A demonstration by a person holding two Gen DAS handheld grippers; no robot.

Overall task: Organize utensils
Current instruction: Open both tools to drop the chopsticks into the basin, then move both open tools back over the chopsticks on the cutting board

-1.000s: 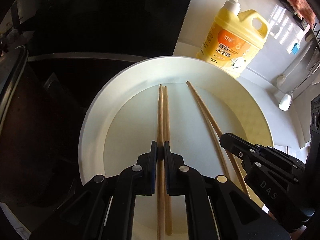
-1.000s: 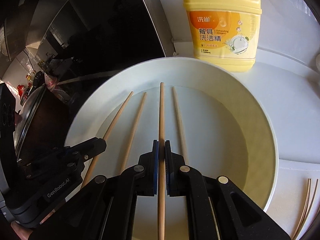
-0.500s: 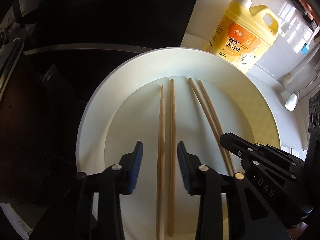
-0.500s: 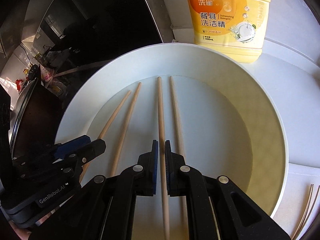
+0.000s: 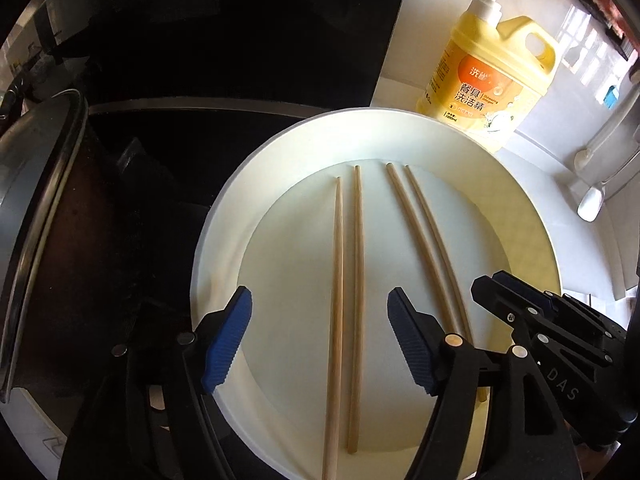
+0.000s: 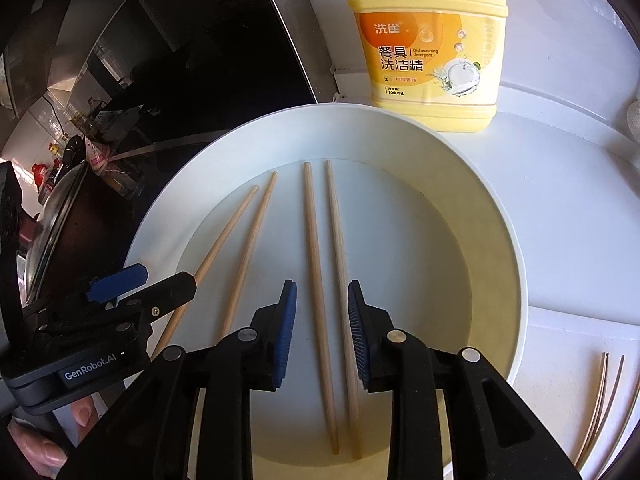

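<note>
Two pairs of wooden chopsticks lie flat in a big white plate (image 5: pixel 224 216) (image 6: pixel 496 216). My left gripper (image 5: pixel 320 338) is open wide above the near ends of the left pair (image 5: pixel 348 280), touching neither stick. My right gripper (image 6: pixel 322 332) is open above the right pair (image 6: pixel 324 280), whose two sticks pass between its blue pads (image 6: pixel 286 332) untouched. The left pair also shows in the right wrist view (image 6: pixel 240 248), and the right pair in the left wrist view (image 5: pixel 424 236). Each gripper shows in the other's view, the right (image 5: pixel 520 312) and the left (image 6: pixel 132 284).
A yellow dish soap jug (image 5: pixel 492 80) (image 6: pixel 428 40) stands on the white counter just behind the plate. A black cooktop (image 5: pixel 200 80) with a lidded pan (image 5: pixel 36 200) lies to the left. A white spoon (image 5: pixel 592 204) hangs at the right. Thin sticks (image 6: pixel 604 396) lie on the counter, right.
Both grippers have opened and let go of their chopsticks, the left first, then the right. Both drew back a little. The chopsticks now lie in two pairs on the plate.
</note>
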